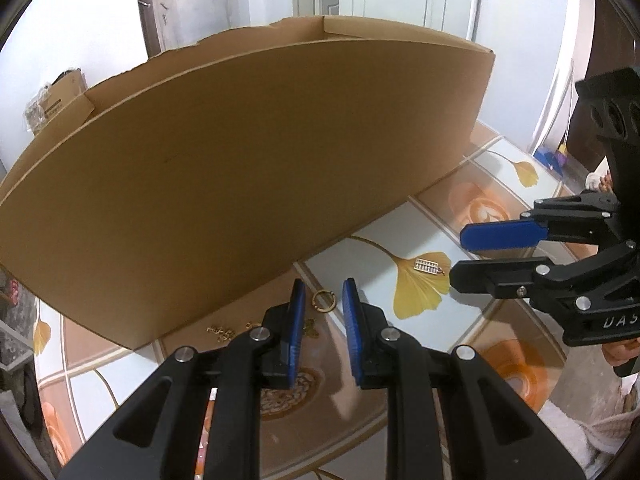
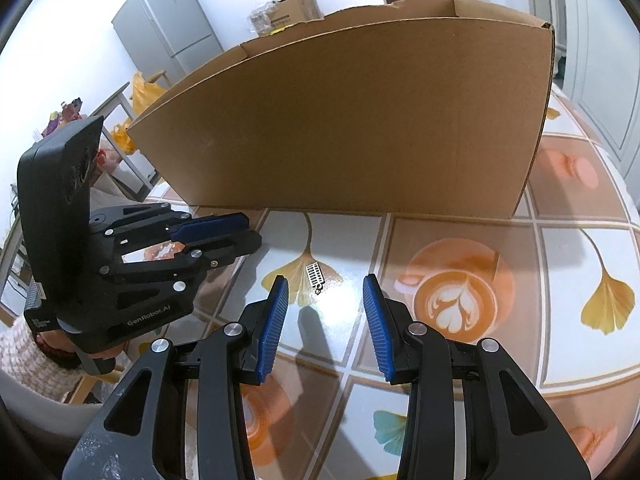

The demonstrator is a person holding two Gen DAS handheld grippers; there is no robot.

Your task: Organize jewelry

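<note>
A small gold abacus-shaped pendant (image 1: 429, 267) lies on the patterned table; in the right wrist view the pendant (image 2: 315, 275) lies just ahead of my right gripper (image 2: 325, 292), which is open and empty. A gold ring (image 1: 323, 301) lies right in front of my left gripper (image 1: 323, 300), whose jaws stand slightly apart with nothing between them. More small gold pieces (image 1: 219, 331) lie by the foot of the large open cardboard box (image 1: 240, 152). My right gripper (image 1: 456, 256) shows in the left view beside the pendant; my left gripper (image 2: 248, 228) shows at left in the right view.
The cardboard box (image 2: 360, 120) stands across the far side of the table. The tablecloth (image 2: 460, 300) shows coffee cups and ginkgo leaves. A fridge (image 2: 168, 28) and a small box (image 2: 288, 12) are behind. The table edge (image 1: 576, 360) is at right.
</note>
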